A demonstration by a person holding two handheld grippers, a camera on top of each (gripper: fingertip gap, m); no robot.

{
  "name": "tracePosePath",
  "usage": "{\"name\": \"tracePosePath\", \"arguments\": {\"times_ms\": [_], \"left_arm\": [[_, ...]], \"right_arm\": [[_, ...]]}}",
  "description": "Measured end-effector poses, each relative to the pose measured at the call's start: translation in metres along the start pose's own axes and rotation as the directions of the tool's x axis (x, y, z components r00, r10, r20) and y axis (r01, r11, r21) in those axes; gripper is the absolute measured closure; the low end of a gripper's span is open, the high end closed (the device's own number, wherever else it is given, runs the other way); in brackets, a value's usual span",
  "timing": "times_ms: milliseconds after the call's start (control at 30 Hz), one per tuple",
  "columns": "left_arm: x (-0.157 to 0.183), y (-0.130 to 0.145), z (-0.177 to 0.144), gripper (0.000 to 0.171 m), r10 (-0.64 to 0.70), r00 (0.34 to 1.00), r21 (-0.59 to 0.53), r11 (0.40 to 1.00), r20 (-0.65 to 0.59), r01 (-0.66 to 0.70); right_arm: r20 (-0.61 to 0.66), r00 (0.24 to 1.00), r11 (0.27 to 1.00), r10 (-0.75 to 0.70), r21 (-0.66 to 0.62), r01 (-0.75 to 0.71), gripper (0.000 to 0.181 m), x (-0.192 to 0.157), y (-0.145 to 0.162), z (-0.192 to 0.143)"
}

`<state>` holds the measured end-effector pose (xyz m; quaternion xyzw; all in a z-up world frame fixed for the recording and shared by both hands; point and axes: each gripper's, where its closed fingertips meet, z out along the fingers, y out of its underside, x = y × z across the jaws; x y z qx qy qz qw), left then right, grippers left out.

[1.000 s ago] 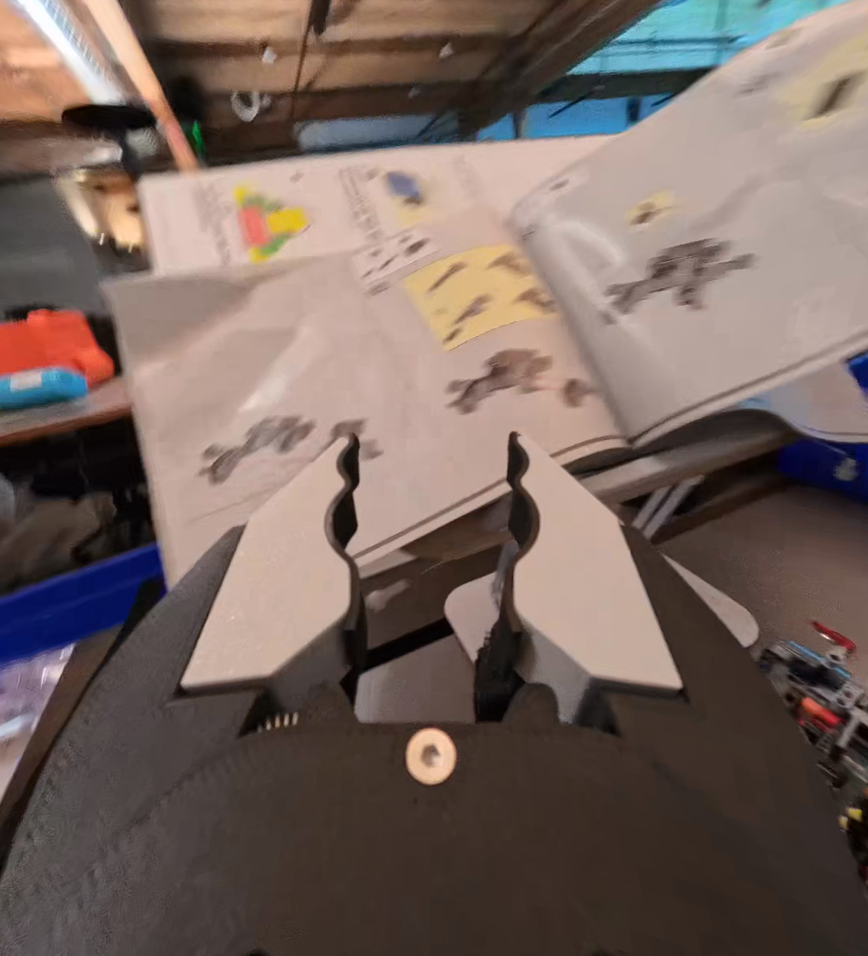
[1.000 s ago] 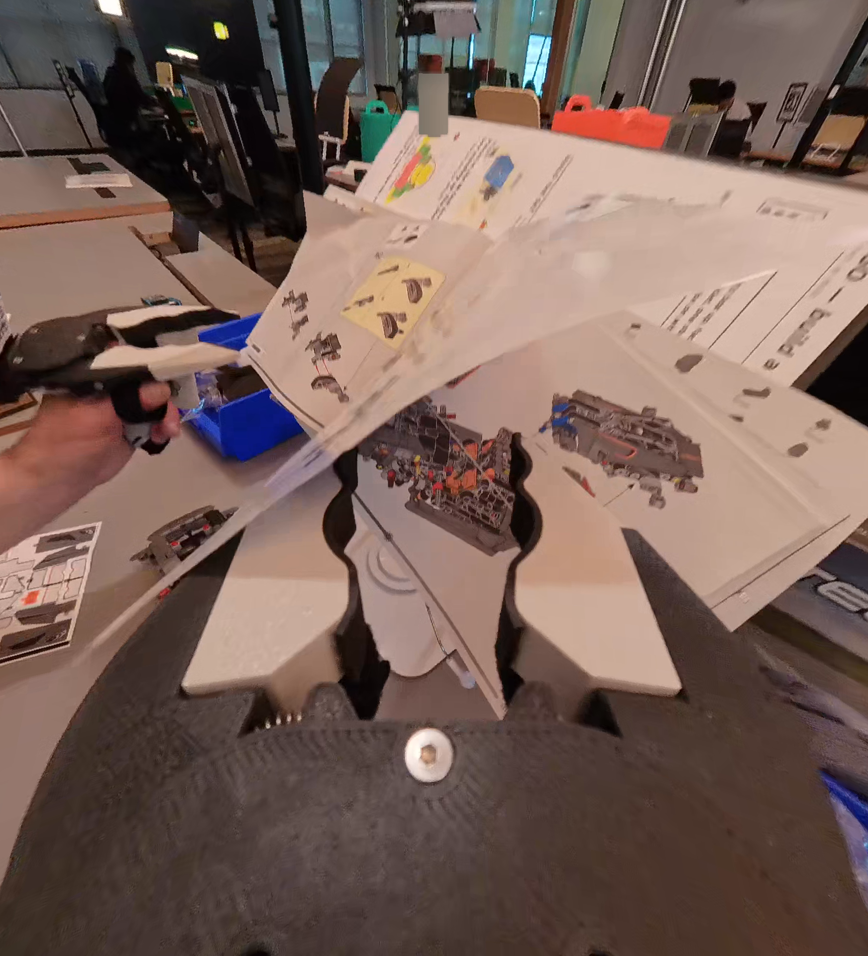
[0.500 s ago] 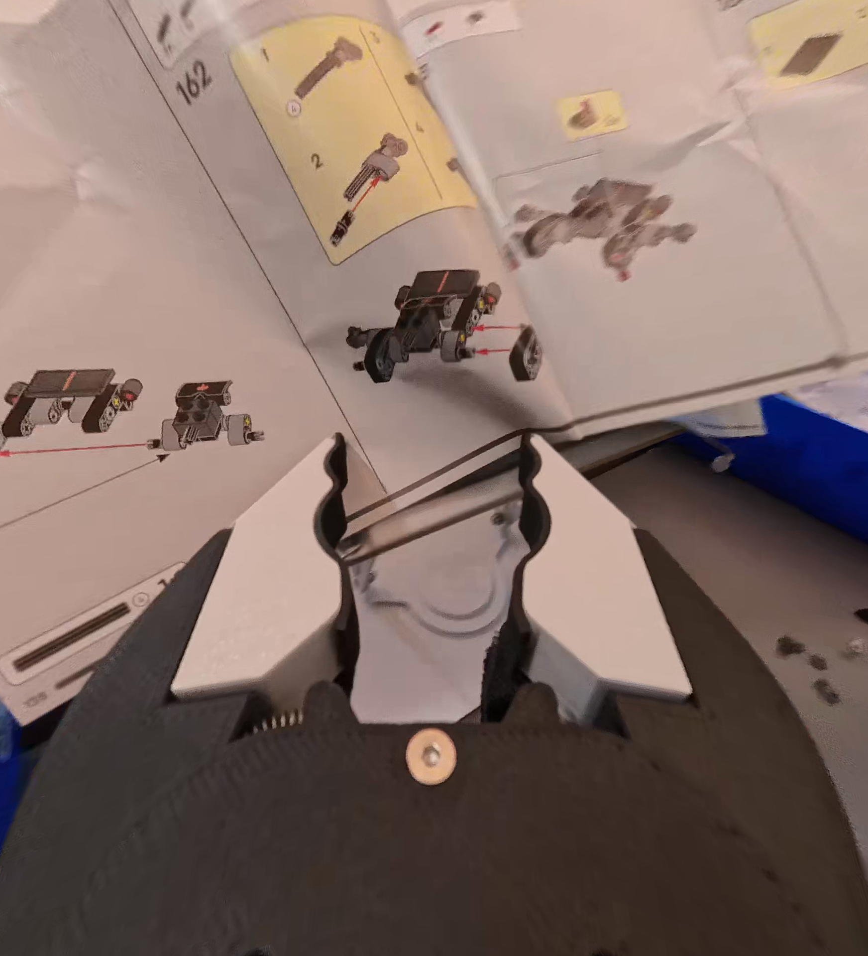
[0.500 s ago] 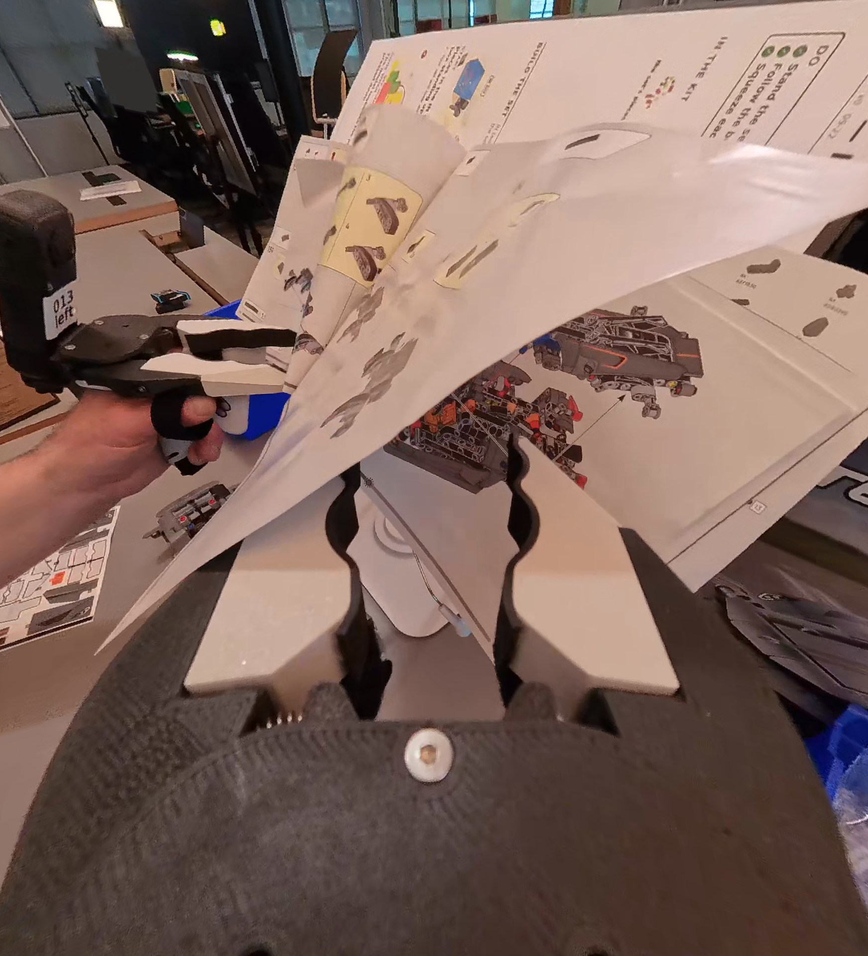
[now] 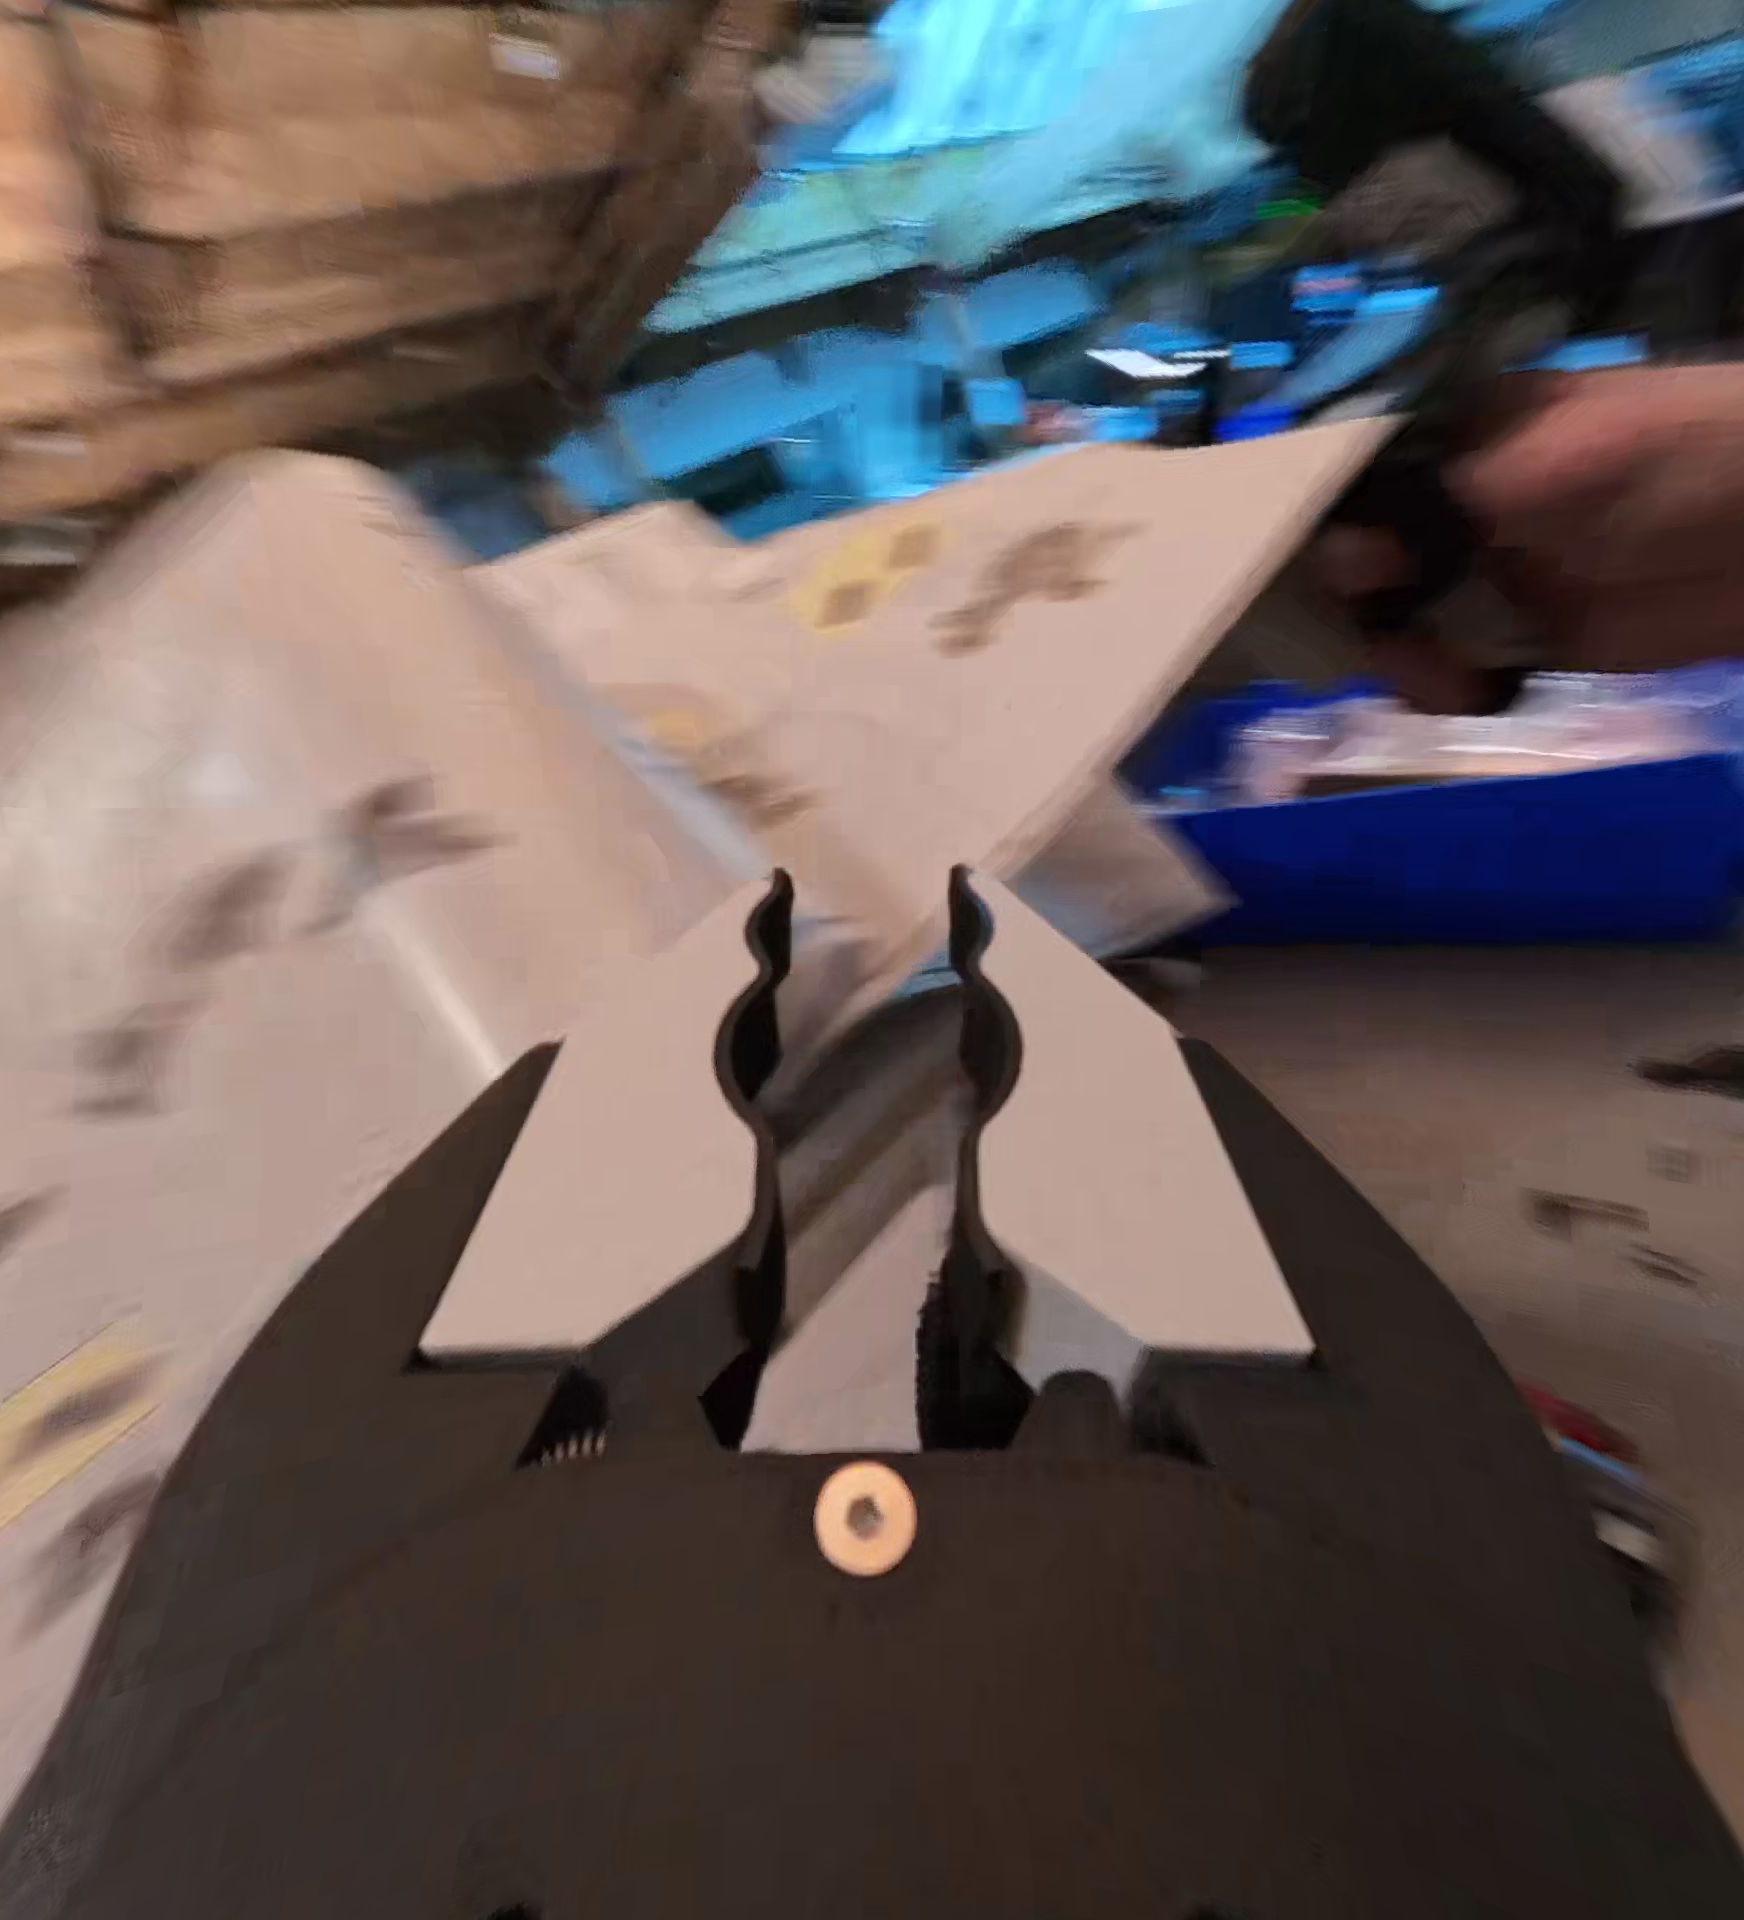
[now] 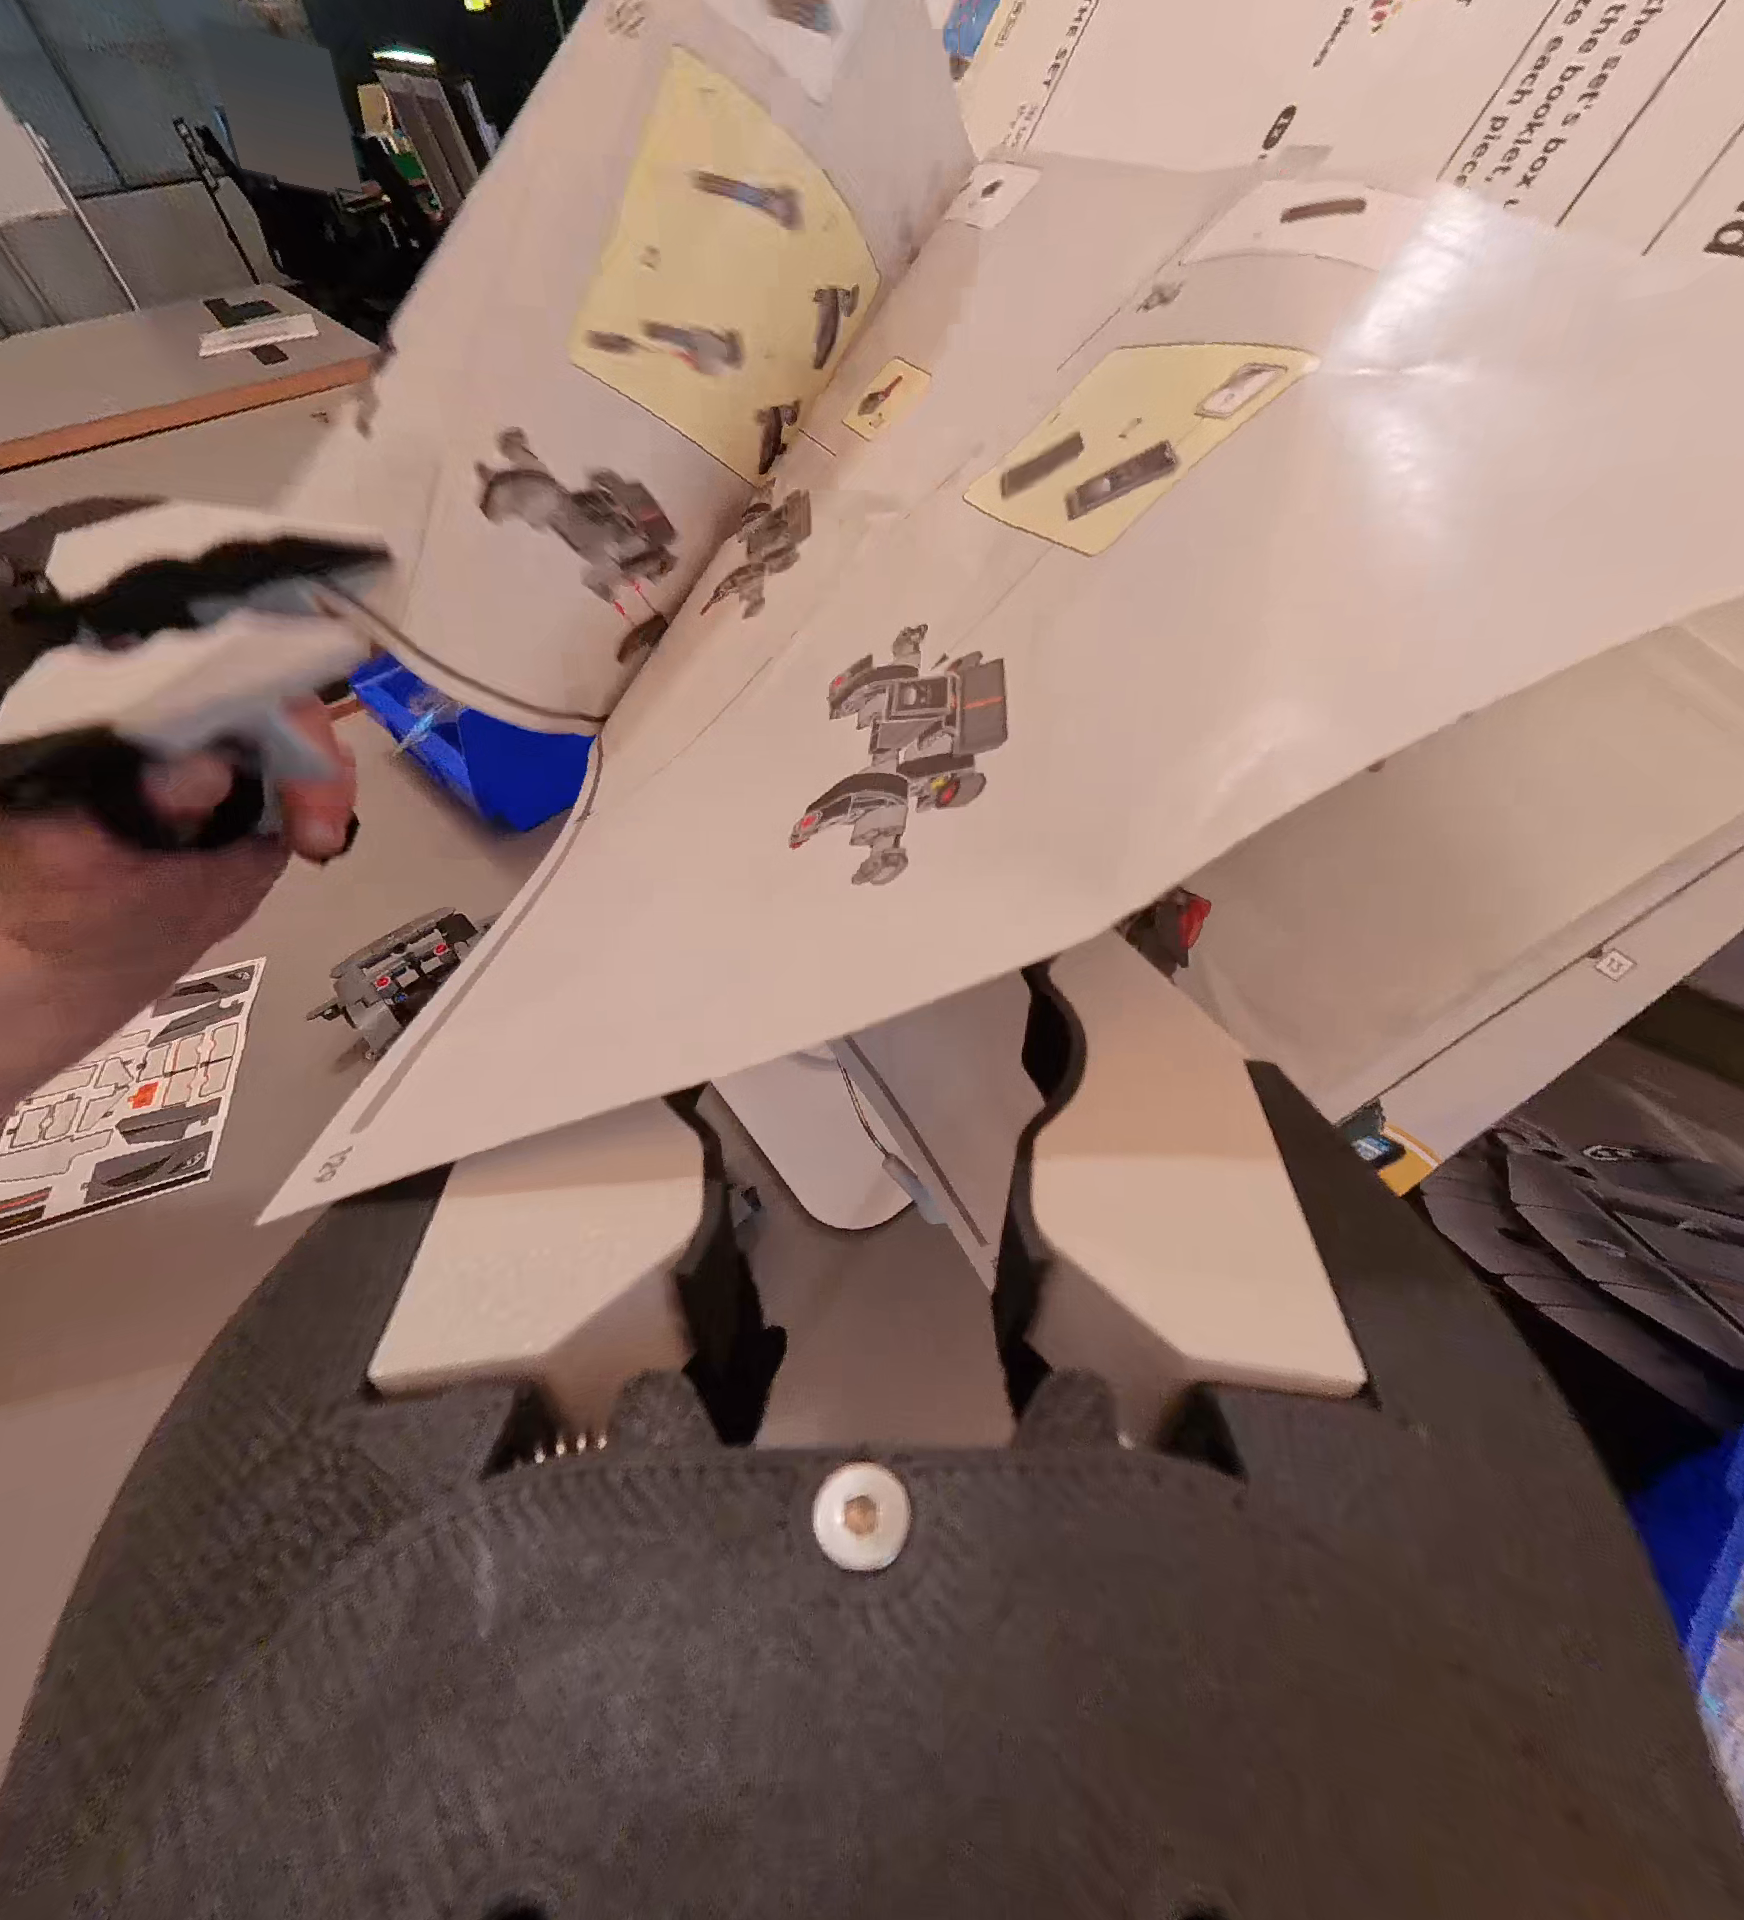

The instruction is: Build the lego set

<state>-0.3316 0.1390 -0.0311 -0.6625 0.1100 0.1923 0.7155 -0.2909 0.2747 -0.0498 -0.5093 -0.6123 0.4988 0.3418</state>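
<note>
Fanning upward ahead of both sets of jaws, the instruction booklet (image 6: 951,644) fills most of each view, its pages lifted and curved. In the right wrist view the right gripper (image 6: 863,1049) has its jaws parted, nothing pinched, with a loose page draped over their tips. Off to the left of those jaws, the left gripper (image 6: 255,613) meets the booklet's far edge, blurred. In the left wrist view its jaws (image 5: 863,894) stand released, pages just beyond them. A small grey lego assembly (image 6: 400,971) sits on the table (image 6: 120,1351) beside a sticker sheet (image 6: 89,1112), left of the right jaws; a blue bin (image 6: 504,748) lies farther ahead.
</note>
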Motion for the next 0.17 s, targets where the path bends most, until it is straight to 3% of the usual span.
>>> {"name": "tracePosePath", "arguments": {"times_ms": [33,133,167], "left_arm": [[-0.035,0.007,-0.016,0.145,-0.013,0.985,-0.007,1.0,0.174,0.014],[-0.131,0.063,-0.058,0.112,-0.178,0.869,-0.099,0.963,0.462,0.25],[-0.149,0.086,-0.064,0.106,-0.226,0.847,-0.139,0.934,0.481,0.328]], "right_arm": [[-0.002,1.0,1.0,0.001,-0.002,-0.001,0.125,0.001,0.001,-0.001],[0.005,1.0,1.0,0.002,-0.009,-0.002,0.125,0.002,0.004,-0.001],[0.008,1.0,1.0,0.003,-0.01,-0.003,0.124,0.002,0.004,0.001]]}}
